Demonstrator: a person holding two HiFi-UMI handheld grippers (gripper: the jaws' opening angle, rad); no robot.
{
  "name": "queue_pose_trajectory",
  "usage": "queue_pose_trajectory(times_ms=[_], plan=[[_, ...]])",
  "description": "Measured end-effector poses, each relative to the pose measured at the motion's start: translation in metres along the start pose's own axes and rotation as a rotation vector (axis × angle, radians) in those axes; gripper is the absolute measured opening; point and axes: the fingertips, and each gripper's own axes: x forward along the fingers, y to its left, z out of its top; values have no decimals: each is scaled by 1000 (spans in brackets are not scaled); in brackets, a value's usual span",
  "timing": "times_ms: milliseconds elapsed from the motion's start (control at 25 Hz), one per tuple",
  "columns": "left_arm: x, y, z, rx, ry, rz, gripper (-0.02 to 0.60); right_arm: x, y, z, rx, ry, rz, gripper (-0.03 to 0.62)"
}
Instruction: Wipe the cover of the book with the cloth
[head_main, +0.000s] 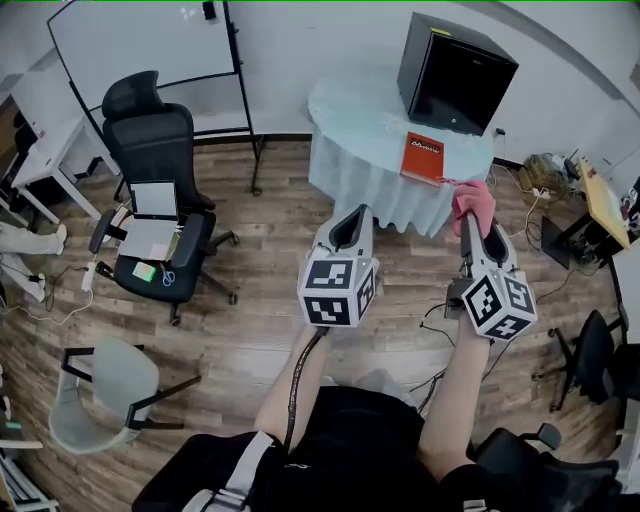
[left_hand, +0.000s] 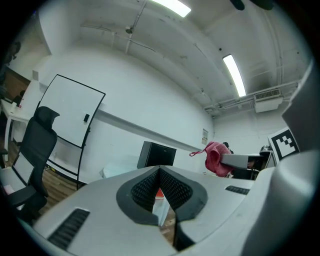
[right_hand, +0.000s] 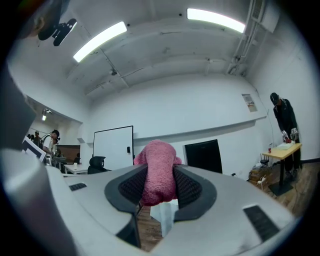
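- Nearby, the left gripper (head_main: 351, 222) is held up in front of the person. Its jaws are pressed together at the tips and hold nothing.
- Just beside it, the right gripper (head_main: 468, 218) has its jaws closed tight on the fluffy pink cloth (head_main: 472, 198). A round lump of the cloth sticks out past the tips.
- I think the cloth is soft, light and floppy. It should squash flat when it is pushed on the book, so the lump in front is the part to rub with. The hold on it looks firm.
- Farther off stands the round table with the pale cloth cover (head_main: 350, 110). The flat red book (head_main: 423, 158) lies at the table's near edge. It is well apart from both grippers and just in front of the big black box (head_main: 455, 70).
- The book looks thin and stiff, with a smooth cover. I think it could slide on the table cover when it is rubbed, and it is close to the edge. The empty left gripper could press down on one corner to keep it in place.
- Some things are hard to see. The print on the book is too small to read. I cannot tell if the book touches the black box, or if it hangs over the table edge. How much cloth is tucked inside the right jaws is hidden. In both gripper views the grippers' own grey bodies cover most of the table top, so the book hardly shows there.
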Motion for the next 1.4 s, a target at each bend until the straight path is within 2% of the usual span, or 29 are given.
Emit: queue_pose_trajectory(times_ms=[160,440,640,760,960,1160,1400], plan=[[2,24,4,-9,-7,30,12,19,14,6,-23,-12,33,152],[29,49,7,4,-16,75,12,55,-4,14,-22,-48,46,152],[75,51,5,17,-15,85,12,94,-45,15,5,-72,20,152],[110,51,-5,25,16,94,12,127,-68,7,33,-58,26,152],[171,61,-22,-7,59,139,12,187,-100,-16,57,-8,59,152],[235,60,-55,-2,137,175,12,233,-169,-54,137,57,8,152],[330,44,-63,10,173,177,13,299,-239,-74,196,101,3,152]])
